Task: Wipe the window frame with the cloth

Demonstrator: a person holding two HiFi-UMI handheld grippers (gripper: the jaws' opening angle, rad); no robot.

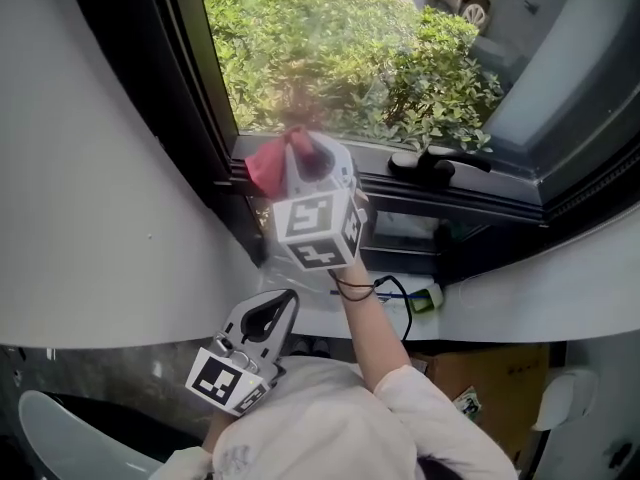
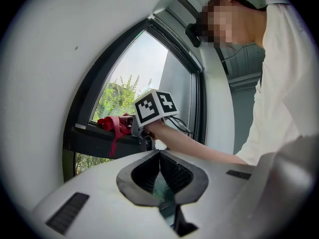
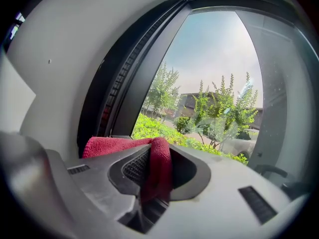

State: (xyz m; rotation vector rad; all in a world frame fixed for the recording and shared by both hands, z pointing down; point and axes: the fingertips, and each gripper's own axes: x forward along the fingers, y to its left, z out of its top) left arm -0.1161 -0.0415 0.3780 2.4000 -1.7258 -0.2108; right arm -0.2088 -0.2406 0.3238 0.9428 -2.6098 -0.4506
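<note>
The red cloth [image 1: 266, 164] is bunched against the lower left corner of the dark window frame [image 1: 460, 200]. My right gripper [image 1: 300, 154] is shut on it there, its marker cube turned toward the head camera. In the right gripper view a fold of the cloth [image 3: 158, 169] is pinched between the jaws, and the rest lies to the left on the frame's bottom rail. My left gripper [image 1: 289, 297] hangs lower, near the person's chest, away from the window. Its jaws [image 2: 159, 154] meet with nothing between them. From there I see the cloth [image 2: 112, 124] on the rail [image 2: 97, 142].
A black window handle [image 1: 432, 162] sits on the bottom rail right of the cloth. A black cable [image 1: 398, 294] and a small green-and-white object [image 1: 428, 300] lie on the white sill. The curved white wall [image 1: 90, 188] borders the frame's left side. Bushes [image 1: 330, 58] stand outside.
</note>
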